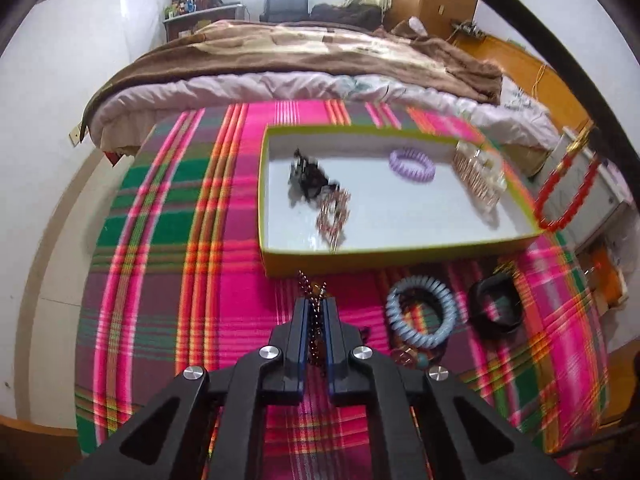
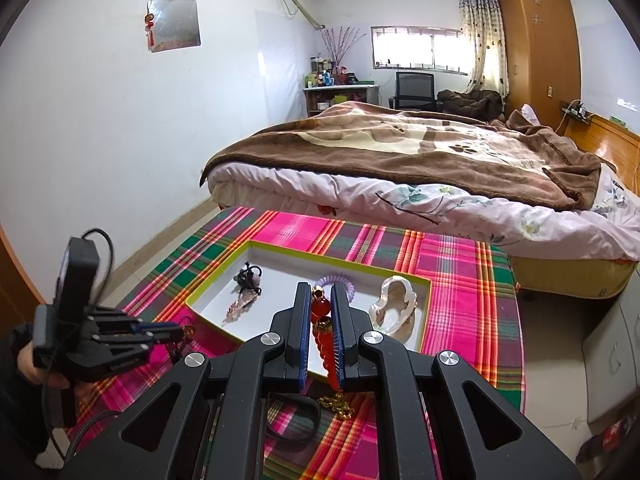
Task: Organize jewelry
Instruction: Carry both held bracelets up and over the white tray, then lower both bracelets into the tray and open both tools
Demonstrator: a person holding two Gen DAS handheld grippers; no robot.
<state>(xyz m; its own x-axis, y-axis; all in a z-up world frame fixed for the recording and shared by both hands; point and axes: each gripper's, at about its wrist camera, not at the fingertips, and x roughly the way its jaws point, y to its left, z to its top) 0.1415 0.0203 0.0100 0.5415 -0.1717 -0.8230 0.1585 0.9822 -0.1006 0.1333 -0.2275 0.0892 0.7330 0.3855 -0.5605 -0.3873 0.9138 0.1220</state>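
Clamped in the left gripper (image 1: 316,312) jaws, a dark brown beaded bracelet (image 1: 310,286) hangs above the plaid worktop (image 1: 168,240) while the right gripper (image 2: 321,312) grips a red beaded necklace (image 2: 325,344), both apparently bound for the yellow-rimmed white tray (image 1: 400,254) at twelve o'clock.

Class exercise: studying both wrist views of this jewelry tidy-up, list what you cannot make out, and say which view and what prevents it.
1. Dark beaded strand, left wrist view: the left gripper hides most of it.
2. Black item in the tray, left wrist view: motion blur; type unclear.
3. Red bead necklace, right wrist view: the right gripper hides its full length.
4. Small trinkets, left wrist view: half hidden behind the blue coil tie.
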